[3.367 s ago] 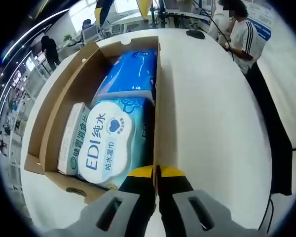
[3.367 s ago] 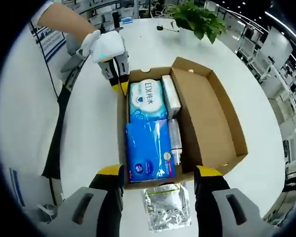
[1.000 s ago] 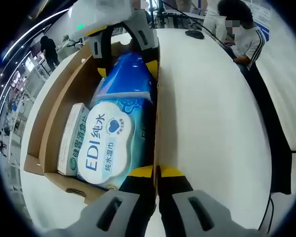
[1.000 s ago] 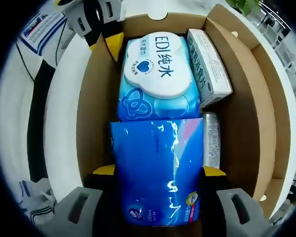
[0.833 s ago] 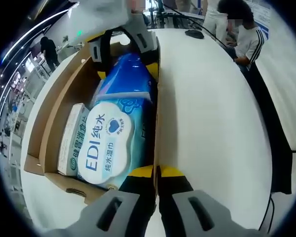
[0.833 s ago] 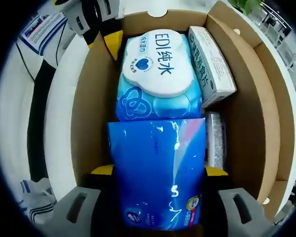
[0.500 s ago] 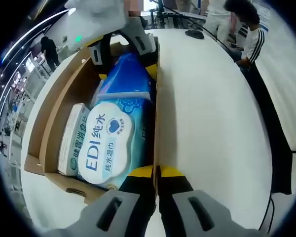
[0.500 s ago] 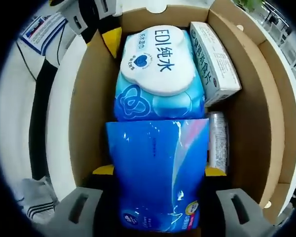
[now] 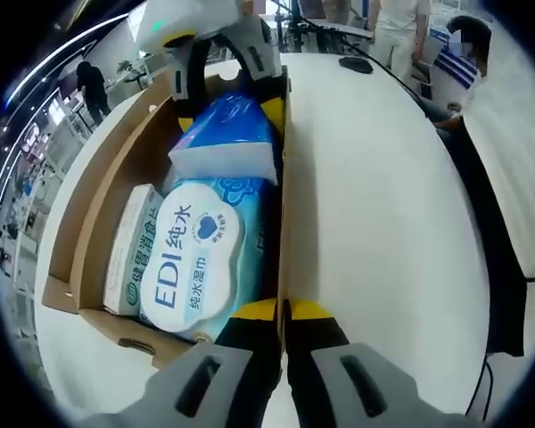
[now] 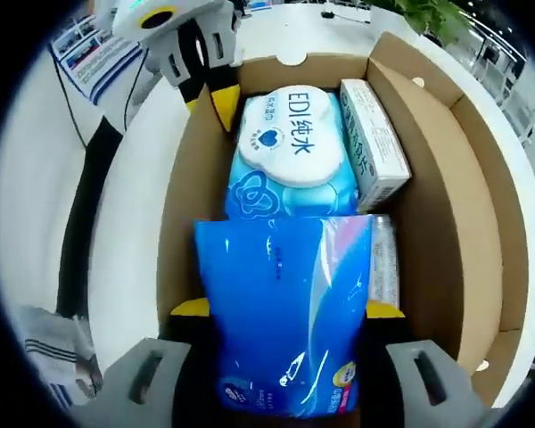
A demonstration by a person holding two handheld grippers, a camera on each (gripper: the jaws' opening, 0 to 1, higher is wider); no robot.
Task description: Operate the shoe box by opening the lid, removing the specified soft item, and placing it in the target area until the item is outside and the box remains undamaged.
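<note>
Four items show in the open cardboard box (image 10: 446, 205) on the white counter (image 9: 383, 223): one blue pack (image 10: 285, 312), one wipes pack (image 10: 290, 152), one white carton (image 10: 374, 143), one silver packet (image 10: 383, 259). The right claw (image 10: 285, 310) clamps the blue pack, tilted up inside the box. The left claw (image 9: 282, 309) pinches the box wall.

One cardboard shoe box (image 10: 437, 205) sits open on one white desk (image 9: 374, 205). In the right gripper view it holds four things: one blue soft pack (image 10: 285, 312) at lower centre, one white-topped wipes pack (image 10: 290, 147) above it, one white carton (image 10: 374, 143) at upper right, and one silvery packet (image 10: 382, 259) along the pack's right side. Two grippers count: the right gripper (image 10: 278, 309) and the left gripper (image 10: 212, 100) at upper left. Three people (image 9: 401, 18) show at the top of the left gripper view.
</note>
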